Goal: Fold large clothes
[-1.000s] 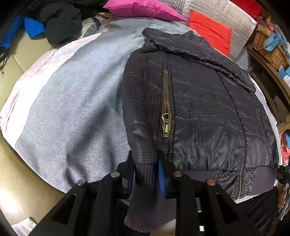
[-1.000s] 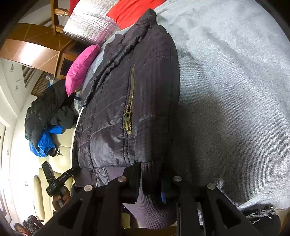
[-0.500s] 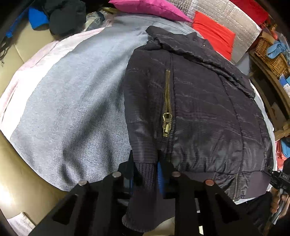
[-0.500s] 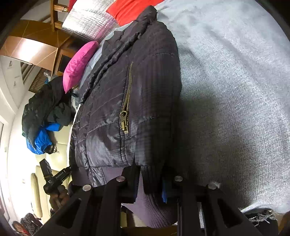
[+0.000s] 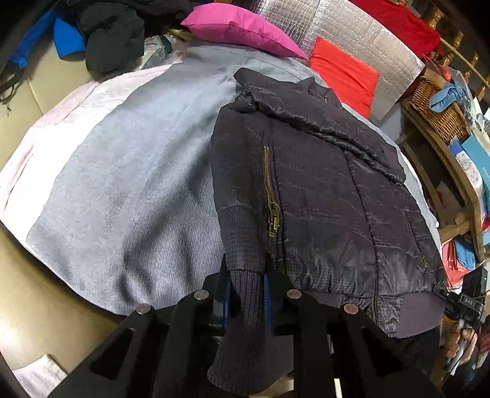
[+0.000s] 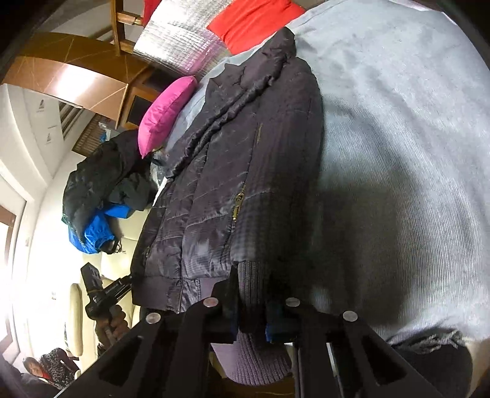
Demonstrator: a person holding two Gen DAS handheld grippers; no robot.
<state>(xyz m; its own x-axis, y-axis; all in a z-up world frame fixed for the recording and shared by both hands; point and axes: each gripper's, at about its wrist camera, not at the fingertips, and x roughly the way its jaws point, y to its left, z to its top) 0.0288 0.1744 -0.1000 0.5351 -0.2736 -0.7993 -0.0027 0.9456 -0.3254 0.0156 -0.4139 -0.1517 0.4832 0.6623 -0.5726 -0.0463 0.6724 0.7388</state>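
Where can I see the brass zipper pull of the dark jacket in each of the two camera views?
Left wrist view: brass zipper pull just right of centre, above the tool's grip.
Right wrist view: same pull, near centre, slightly left.
Shared landmark: pink pillow, top centre in the left view, upper left in the right view.

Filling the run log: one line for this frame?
phase: fold | left gripper: shut on knit cuff | right gripper: shut on other knit cuff | jacket: flat on grey blanket
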